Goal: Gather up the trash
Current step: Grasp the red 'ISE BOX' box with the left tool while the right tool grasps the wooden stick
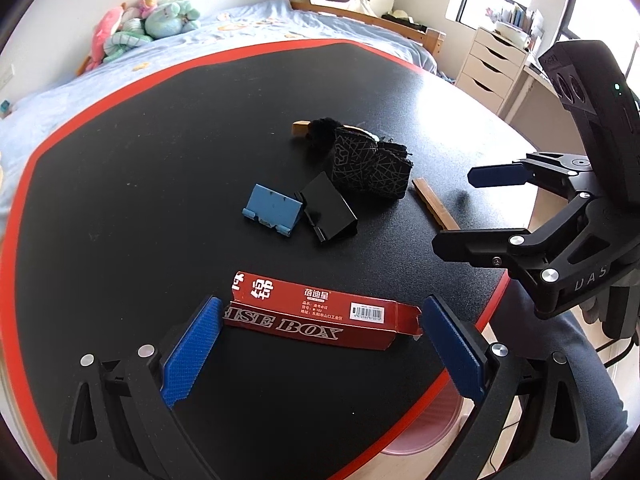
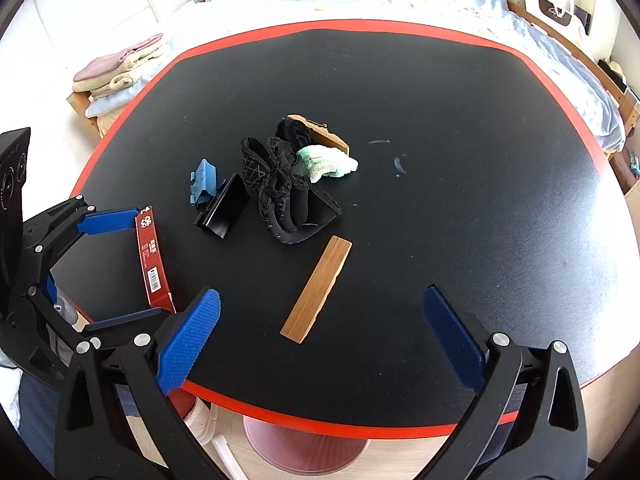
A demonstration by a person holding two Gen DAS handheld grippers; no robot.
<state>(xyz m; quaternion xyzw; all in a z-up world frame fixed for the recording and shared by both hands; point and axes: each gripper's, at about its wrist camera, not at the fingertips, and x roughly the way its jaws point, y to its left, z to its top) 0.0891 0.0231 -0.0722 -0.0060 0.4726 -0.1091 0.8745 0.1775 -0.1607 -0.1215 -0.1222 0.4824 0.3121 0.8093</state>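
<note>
Flattened red box (image 1: 320,312) lies between the spread fingers of the left claw (image 1: 320,344), close to the near edge of the black surface (image 1: 120,200). I judge the step in hand is to grasp this box. To do it well, the claw should lower until both pads stand beside the box ends, then press evenly. Right of the box, the right claw (image 2: 320,336) is spread too, pinching nothing, above a wooden strip (image 2: 316,290).
</note>
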